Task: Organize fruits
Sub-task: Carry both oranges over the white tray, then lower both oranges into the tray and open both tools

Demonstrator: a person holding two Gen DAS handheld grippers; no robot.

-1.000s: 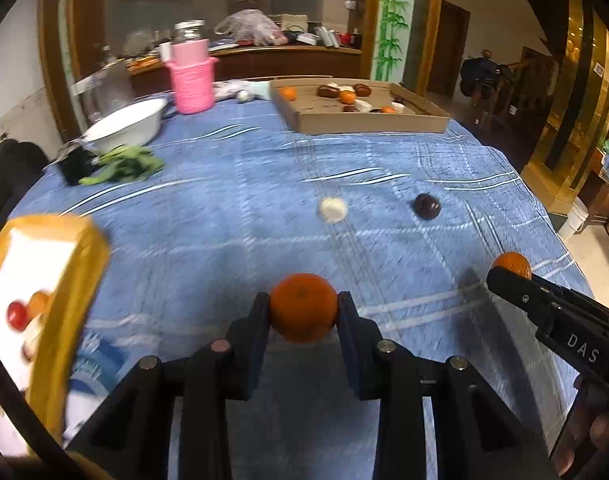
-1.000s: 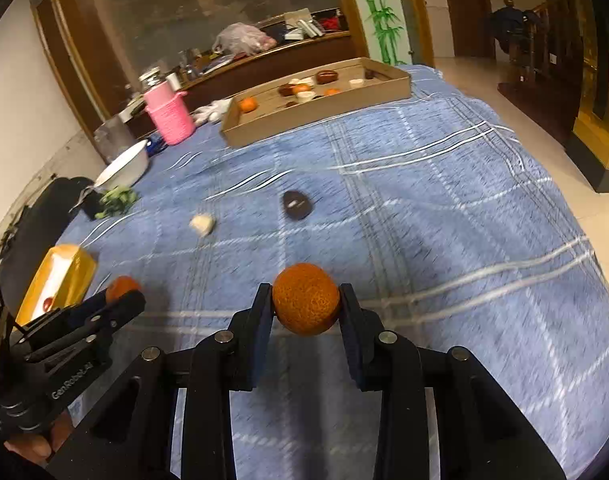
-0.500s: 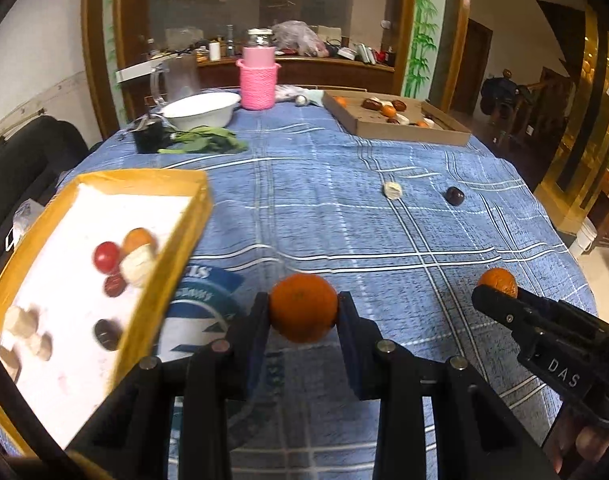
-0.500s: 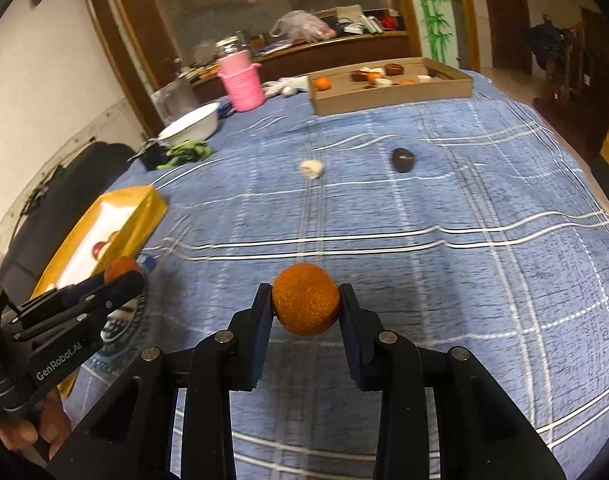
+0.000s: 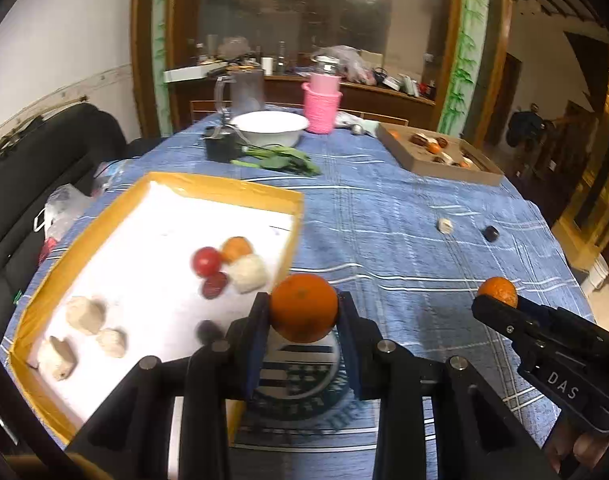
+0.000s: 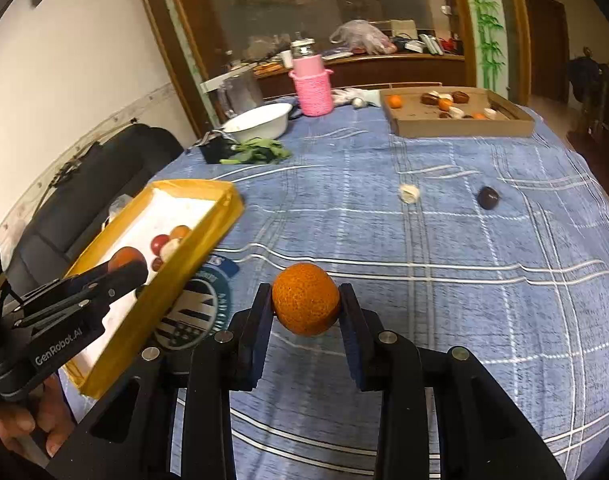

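Left wrist view: the left hand-held gripper (image 5: 303, 312) clamps a smooth orange (image 5: 304, 307) right at the near right edge of the yellow tray (image 5: 224, 189), which already holds a red fruit (image 5: 205, 261), an orange one and several pale pieces, so sorting looks well underway. Out right, a pale piece (image 5: 445, 225) and a dark fruit (image 5: 491, 233) lie loose on the desk (image 5: 384, 208). Right wrist view: the right hand-held gripper (image 6: 305, 306) grips a rough orange (image 6: 305, 304) over the blue cloth, right of the tray. Far off, the cardboard box (image 6: 460, 127) shows more fruit; both oranges remain undelivered.
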